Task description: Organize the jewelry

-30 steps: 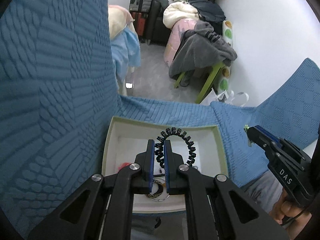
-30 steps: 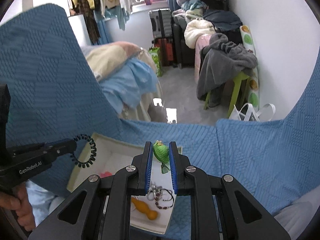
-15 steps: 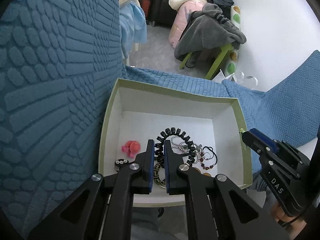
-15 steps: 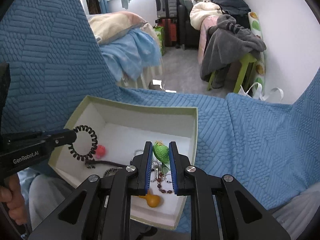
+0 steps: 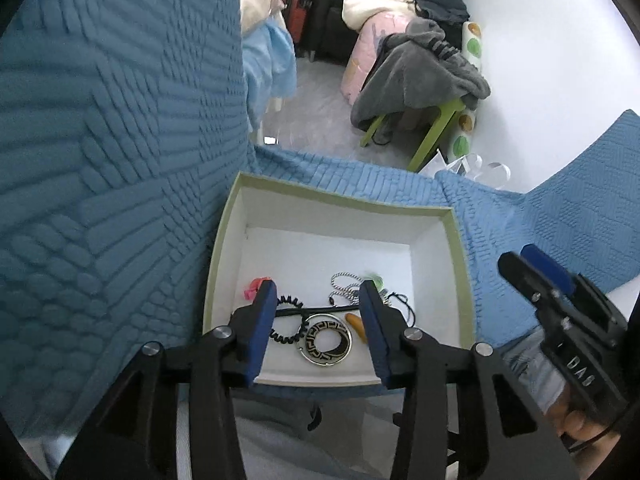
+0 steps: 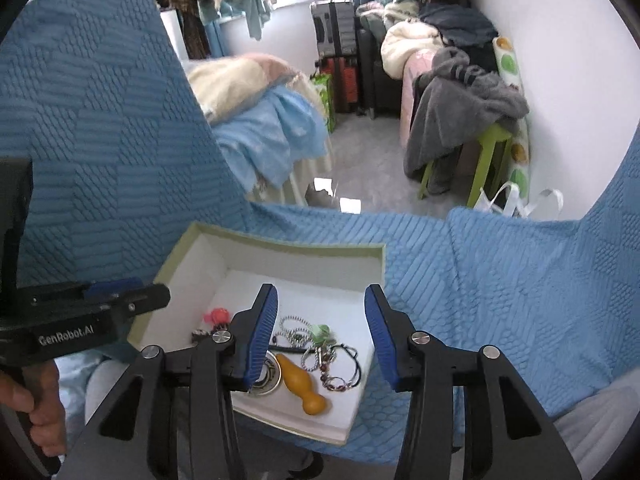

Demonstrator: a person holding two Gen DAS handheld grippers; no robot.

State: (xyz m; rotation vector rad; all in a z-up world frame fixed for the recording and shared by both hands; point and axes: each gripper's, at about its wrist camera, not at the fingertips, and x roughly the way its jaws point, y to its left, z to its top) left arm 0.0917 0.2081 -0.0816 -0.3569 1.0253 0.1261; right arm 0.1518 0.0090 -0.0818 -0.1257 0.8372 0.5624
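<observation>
My left gripper (image 5: 318, 300) and right gripper (image 6: 322, 310) — jaws just opened, empty — above the box (image 5: 224, 240); hair coil (image 5: 286, 320) inside.

Black coil hair tie (image 5: 286, 322) partly behind left claw's finger (image 5: 262, 332).

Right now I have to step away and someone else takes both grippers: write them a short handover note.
Left gripper: jaws have just been opening, nothing between them; the black coil hair tie lies in the box.
Right gripper: jaws have just been opening, empty; the green piece rests on the chains below.
Also in the box: round patterned pendant, orange gourd piece, red bead bracelet, pink piece.
Done: both carried pieces dropped in.
Left: nothing loose shows on the blue cover; check outside these views.
</observation>
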